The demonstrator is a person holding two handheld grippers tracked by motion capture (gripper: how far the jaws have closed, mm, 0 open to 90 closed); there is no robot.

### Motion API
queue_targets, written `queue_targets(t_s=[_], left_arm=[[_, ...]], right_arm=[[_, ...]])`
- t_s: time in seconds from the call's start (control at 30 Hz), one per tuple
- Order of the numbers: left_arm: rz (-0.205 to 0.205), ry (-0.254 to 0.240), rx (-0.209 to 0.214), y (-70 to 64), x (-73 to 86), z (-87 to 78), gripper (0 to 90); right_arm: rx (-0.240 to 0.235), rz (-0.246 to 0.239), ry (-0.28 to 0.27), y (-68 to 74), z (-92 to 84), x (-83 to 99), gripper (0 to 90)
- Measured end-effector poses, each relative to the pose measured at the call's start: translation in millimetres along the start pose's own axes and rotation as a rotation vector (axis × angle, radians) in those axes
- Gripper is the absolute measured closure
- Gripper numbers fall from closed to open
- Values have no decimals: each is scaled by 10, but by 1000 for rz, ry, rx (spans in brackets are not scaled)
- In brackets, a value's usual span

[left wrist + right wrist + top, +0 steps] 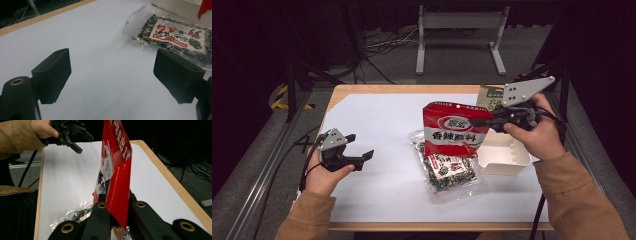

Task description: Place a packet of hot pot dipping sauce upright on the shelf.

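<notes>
A red snack bag (454,131) with white print hangs in the air over the middle of the table, and my right gripper (482,121) is shut on its upper right edge. In the right gripper view the bag (117,165) stands edge-on between the closed jaws of that gripper (117,206). Beneath the bag a clear packet of dark dried pieces (451,172) lies flat on the white sheet. My left gripper (359,146) hovers low over the sheet at the left, open, nothing between its jaws. The left gripper view looks past that gripper (112,72) at the clear packet (175,32).
A white open box (504,155) stands right of the packets, under my right hand. A green packet (492,97) lies behind it near the table's far edge. The white sheet (382,120) covers most of the wooden table; bare sheet lies between the two grippers.
</notes>
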State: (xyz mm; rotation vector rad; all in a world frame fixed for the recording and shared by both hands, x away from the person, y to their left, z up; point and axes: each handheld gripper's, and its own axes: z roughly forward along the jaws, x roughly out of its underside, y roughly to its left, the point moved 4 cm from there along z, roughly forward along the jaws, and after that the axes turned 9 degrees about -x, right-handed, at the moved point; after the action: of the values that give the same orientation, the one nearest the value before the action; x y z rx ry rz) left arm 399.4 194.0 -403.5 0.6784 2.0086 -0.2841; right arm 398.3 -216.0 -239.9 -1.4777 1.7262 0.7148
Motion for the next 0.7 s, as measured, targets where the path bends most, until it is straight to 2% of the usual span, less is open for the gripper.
queue_targets(t_s=[0.2, 0.5, 0.7], left_arm=[[-21, 41, -5, 22, 111, 70, 146], [-37, 74, -23, 80, 227, 83, 139], [-42, 103, -34, 101, 300, 73, 126]], right_arm=[[37, 14, 1, -117, -135, 69, 889], [116, -5, 17, -321, -335, 205, 889], [134, 12, 15, -434, -433, 300, 889]])
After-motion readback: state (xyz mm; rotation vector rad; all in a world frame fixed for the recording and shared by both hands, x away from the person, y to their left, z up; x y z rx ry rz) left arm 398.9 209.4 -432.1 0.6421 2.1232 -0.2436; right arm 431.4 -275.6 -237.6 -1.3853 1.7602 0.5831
